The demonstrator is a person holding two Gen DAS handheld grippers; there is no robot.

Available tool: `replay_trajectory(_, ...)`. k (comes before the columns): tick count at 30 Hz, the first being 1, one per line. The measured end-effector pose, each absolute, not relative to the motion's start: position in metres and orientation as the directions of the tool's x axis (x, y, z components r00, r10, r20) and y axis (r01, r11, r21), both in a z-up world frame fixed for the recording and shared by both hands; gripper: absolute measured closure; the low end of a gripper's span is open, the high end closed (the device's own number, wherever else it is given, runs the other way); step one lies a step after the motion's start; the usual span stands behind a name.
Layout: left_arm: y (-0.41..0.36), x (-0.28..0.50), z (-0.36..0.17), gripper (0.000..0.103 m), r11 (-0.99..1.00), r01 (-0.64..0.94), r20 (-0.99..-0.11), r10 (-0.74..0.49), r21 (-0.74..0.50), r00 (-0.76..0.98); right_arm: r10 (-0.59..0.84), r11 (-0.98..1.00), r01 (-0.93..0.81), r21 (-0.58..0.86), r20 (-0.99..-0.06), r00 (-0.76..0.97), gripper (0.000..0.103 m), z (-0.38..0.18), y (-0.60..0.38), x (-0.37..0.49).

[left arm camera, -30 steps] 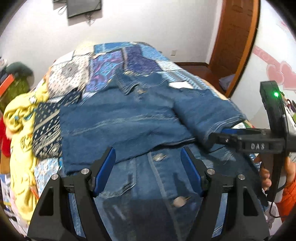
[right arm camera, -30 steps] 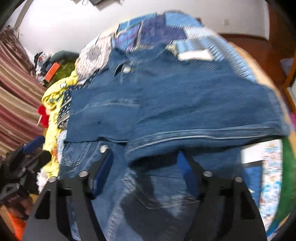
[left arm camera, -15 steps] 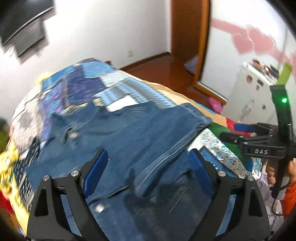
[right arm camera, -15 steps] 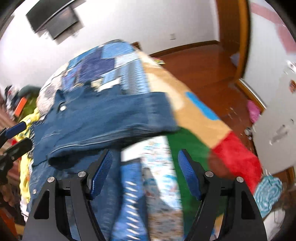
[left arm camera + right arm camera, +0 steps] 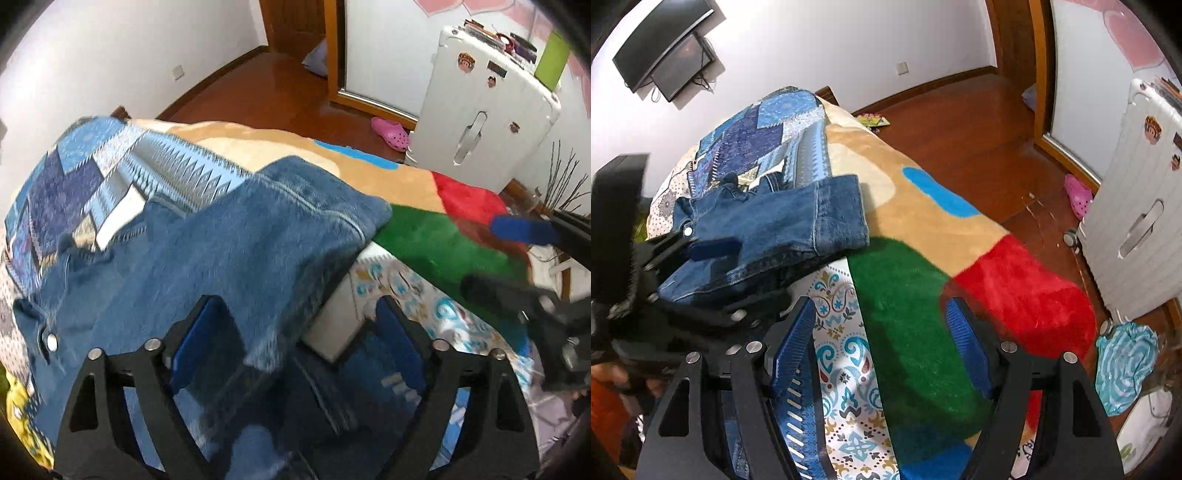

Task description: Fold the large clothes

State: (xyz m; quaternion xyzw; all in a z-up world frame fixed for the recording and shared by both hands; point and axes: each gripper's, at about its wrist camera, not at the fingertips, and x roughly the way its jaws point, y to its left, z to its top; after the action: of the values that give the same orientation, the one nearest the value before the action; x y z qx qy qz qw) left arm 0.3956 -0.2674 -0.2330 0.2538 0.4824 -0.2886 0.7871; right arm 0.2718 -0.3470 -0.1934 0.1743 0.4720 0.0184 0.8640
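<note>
A blue denim jacket lies on the bed with its sleeves folded across the body. In the right wrist view the jacket is at the left, its cuff end toward the bed's middle. My left gripper is open and empty, hovering over the jacket's near right edge. It also shows in the right wrist view, low beside the jacket. My right gripper is open and empty above the green blanket patch, apart from the jacket. It shows at the right in the left wrist view.
The bed carries a plush blanket in tan, green and red, and patterned sheets. A white suitcase stands to the right on the wooden floor. A pink slipper lies near it. A screen hangs on the wall.
Both grippers have swung to the right, away from the jacket's middle toward the bed's right side. The right gripper let the sleeve lie folded and moved off over the blanket.
</note>
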Motion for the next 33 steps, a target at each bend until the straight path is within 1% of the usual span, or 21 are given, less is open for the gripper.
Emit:
replay_trajectory(1,-0.269,0.399,-0.235,0.025,0.705,0.695,-0.898,-0.206,0.139,0.388,0.202,0.936,0.135,0.324,-0.811,0.549,0.032,-0.195,-0.349,0.270)
replay_trajectory(3,-0.270,0.401,-0.237,0.040,0.706,0.691,-0.888,-0.207,0.155,0.411,0.209,0.935,0.133,0.330,-0.812,0.544,0.033,-0.197,-0.349,0.269)
replay_trajectory(4,-0.270,0.402,-0.238,0.046,0.704,0.691,-0.883,-0.208,0.163,0.421,0.207,0.936,0.133,0.326,-0.814,0.542,0.033,-0.197,-0.349,0.269)
replay_trajectory(5,-0.270,0.402,-0.239,0.057,0.700,0.692,-0.878,-0.207,0.174,0.431,0.204,0.937,0.134,0.323,-0.816,0.542,0.033,-0.196,-0.349,0.269)
replay_trajectory(6,-0.269,0.402,-0.239,0.075,0.697,0.695,-0.877,-0.210,0.176,0.432,0.201,0.937,0.135,0.321,-0.816,0.542,0.032,-0.196,-0.349,0.269)
replay_trajectory(8,-0.263,0.405,-0.239,0.093,0.704,0.699,-0.889,-0.234,0.125,0.394,0.200,0.936,0.138,0.323,-0.813,0.546,0.032,-0.193,-0.350,0.268)
replay_trajectory(10,-0.253,0.407,-0.233,0.097,0.726,0.680,-0.881,-0.255,0.096,0.397,0.201,0.934,0.141,0.328,-0.809,0.552,0.032,-0.190,-0.350,0.267)
replay_trajectory(12,-0.241,0.408,-0.220,0.098,0.754,0.652,-0.862,-0.278,0.077,0.424,0.205,0.933,0.138,0.333,-0.805,0.556,0.032,-0.187,-0.348,0.265)
replay_trajectory(15,-0.216,0.409,-0.186,0.099,0.795,0.607,-0.819,-0.340,0.013,0.463,0.202,0.939,0.123,0.322,-0.804,0.559,0.032,-0.183,-0.342,0.265)
replay_trajectory(19,-0.172,0.407,-0.133,0.100,0.836,0.549,-0.739,-0.360,0.015,0.569,0.210,0.945,0.093,0.314,-0.799,0.564,0.033,-0.174,-0.329,0.267)
replay_trajectory(23,-0.117,0.404,-0.094,0.100,0.881,0.473,-0.673,-0.337,0.021,0.658,0.226,0.950,0.050,0.309,-0.787,0.574,0.033,-0.164,-0.309,0.273)
replay_trajectory(25,-0.087,0.401,-0.083,0.100,0.902,0.431,-0.650,-0.318,0.017,0.690,0.230,0.955,0.023,0.296,-0.785,0.575,0.033,-0.160,-0.297,0.278)
replay_trajectory(29,-0.030,0.394,-0.078,0.100,0.939,0.345,-0.628,-0.263,0.009,0.732,0.244,0.965,-0.060,0.256,-0.785,0.569,0.032,-0.158,-0.268,0.297)
replay_trajectory(33,0.023,0.388,-0.090,0.100,0.962,0.272,-0.638,-0.219,-0.015,0.738,0.197,0.979,-0.058,0.196,-0.834,0.516,0.032,-0.175,-0.250,0.322)
